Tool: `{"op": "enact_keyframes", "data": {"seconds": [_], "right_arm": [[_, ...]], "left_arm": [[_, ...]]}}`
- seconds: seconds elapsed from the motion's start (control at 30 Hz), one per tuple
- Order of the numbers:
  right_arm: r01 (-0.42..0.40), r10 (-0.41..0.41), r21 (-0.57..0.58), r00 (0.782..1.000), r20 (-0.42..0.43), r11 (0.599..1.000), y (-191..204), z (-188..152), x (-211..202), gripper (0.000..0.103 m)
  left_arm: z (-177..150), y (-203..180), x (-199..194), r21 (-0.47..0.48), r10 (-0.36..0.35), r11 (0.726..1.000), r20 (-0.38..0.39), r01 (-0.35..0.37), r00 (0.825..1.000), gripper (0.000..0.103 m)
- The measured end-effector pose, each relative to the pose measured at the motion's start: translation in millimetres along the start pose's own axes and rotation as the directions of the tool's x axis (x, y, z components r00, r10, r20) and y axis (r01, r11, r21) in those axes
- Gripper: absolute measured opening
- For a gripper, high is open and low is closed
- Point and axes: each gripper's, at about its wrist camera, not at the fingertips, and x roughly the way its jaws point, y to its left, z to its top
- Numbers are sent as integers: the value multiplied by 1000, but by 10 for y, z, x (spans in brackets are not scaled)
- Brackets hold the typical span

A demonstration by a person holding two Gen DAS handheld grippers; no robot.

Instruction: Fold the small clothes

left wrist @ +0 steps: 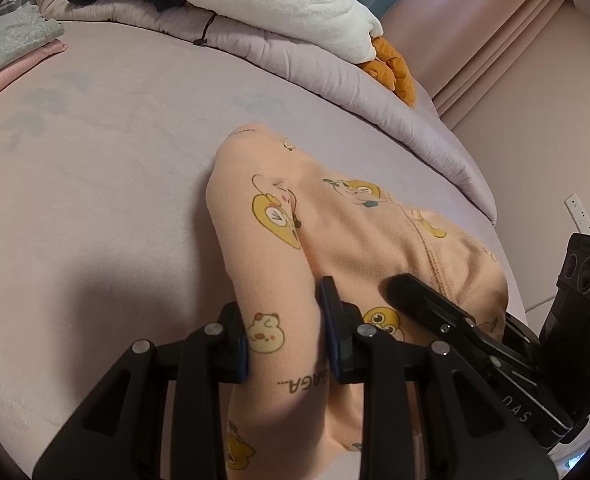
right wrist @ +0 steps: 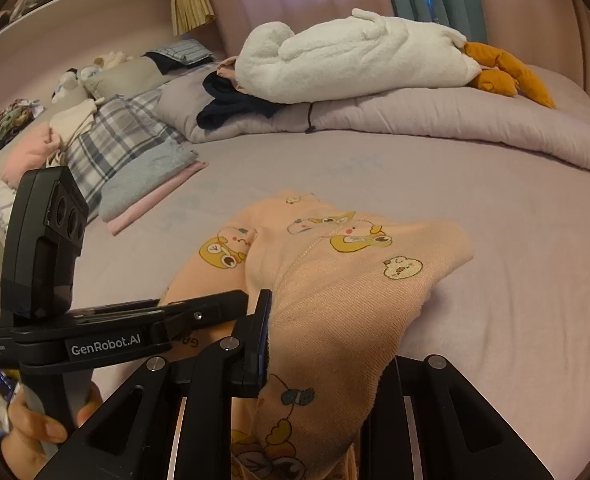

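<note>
A small peach garment [left wrist: 327, 232] printed with yellow cartoon animals lies on the lilac bed sheet [left wrist: 95, 200], its near end lifted. My left gripper [left wrist: 287, 344] is shut on a bunched fold of it. The right gripper's finger shows at the right of the left wrist view [left wrist: 427, 300], close beside mine. In the right wrist view the same garment [right wrist: 335, 280] drapes over my right gripper [right wrist: 327, 356], which is shut on its near edge; the right finger is hidden under the cloth. The left gripper [right wrist: 199, 312] reaches in from the left.
A rolled lilac duvet [right wrist: 415, 120] lies across the far side with a white plush toy [right wrist: 355, 64] and dark clothing [right wrist: 231, 104] on it. Folded grey and pink clothes [right wrist: 147, 188] and plaid pillows [right wrist: 115, 136] sit at the left. A wall socket [left wrist: 579, 212] shows at the right.
</note>
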Motion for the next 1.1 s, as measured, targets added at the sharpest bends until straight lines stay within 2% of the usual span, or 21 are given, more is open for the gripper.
{"op": "enact_keyframes", "data": {"seconds": [0.67, 1.1], "right_arm": [[-12, 15, 48, 999, -50, 999, -120, -44, 131, 24], [-12, 20, 99, 996, -83, 995, -212, -106, 189, 24]], "left_arm": [[-23, -10, 155, 2, 47, 999, -35, -47, 998, 27], [-51, 4, 209, 24, 109, 994, -43, -108, 993, 34]]}}
